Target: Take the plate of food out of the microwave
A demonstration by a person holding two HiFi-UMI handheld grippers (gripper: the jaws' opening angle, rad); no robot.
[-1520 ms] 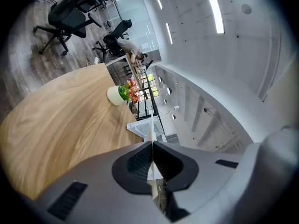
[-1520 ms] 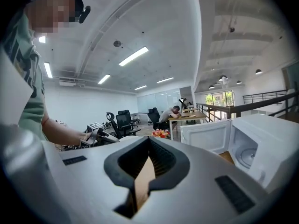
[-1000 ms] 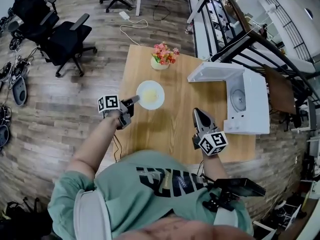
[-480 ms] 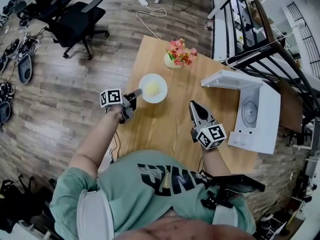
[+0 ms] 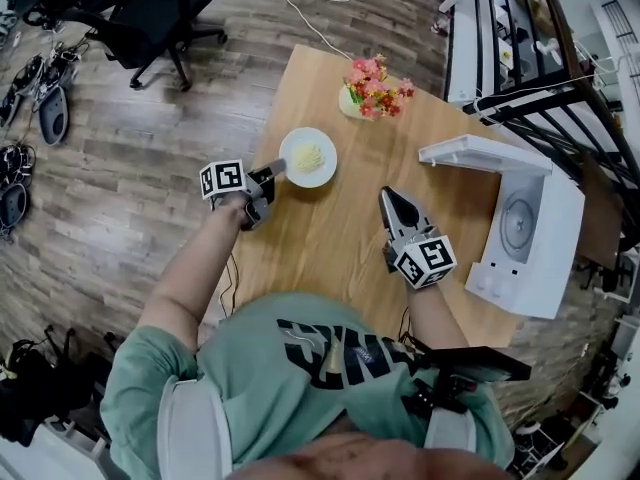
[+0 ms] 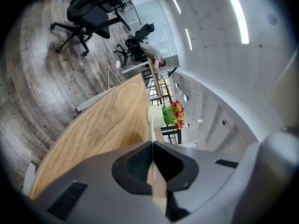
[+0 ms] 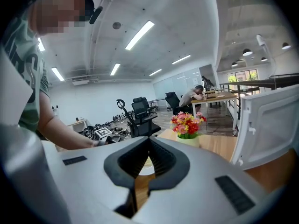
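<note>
A white plate (image 5: pixel 308 157) with a heap of yellow food lies at the left side of the wooden table (image 5: pixel 330 243); whether it rests on the wood I cannot tell. My left gripper (image 5: pixel 277 169) is shut on the plate's near rim. That rim shows as a thin white edge (image 6: pixel 150 125) running between the jaws of the left gripper (image 6: pixel 152 146). My right gripper (image 5: pixel 392 196) hovers over the table's middle, shut with nothing in it. Through the gap below its (image 7: pixel 148 141) jaws I glimpse the plate (image 7: pixel 145 168). The white microwave (image 5: pixel 525 233) stands at the right with its door (image 5: pixel 480 155) swung open.
A pot of red and pink flowers (image 5: pixel 372 88) stands at the table's far edge, just beyond the plate. Black office chairs (image 5: pixel 150 13) and gear on the floor lie to the left. A railing (image 5: pixel 540 58) runs behind the microwave.
The left gripper has carried the plate a little toward the table's left edge, away from the microwave. The right gripper has kept its place over the table.
</note>
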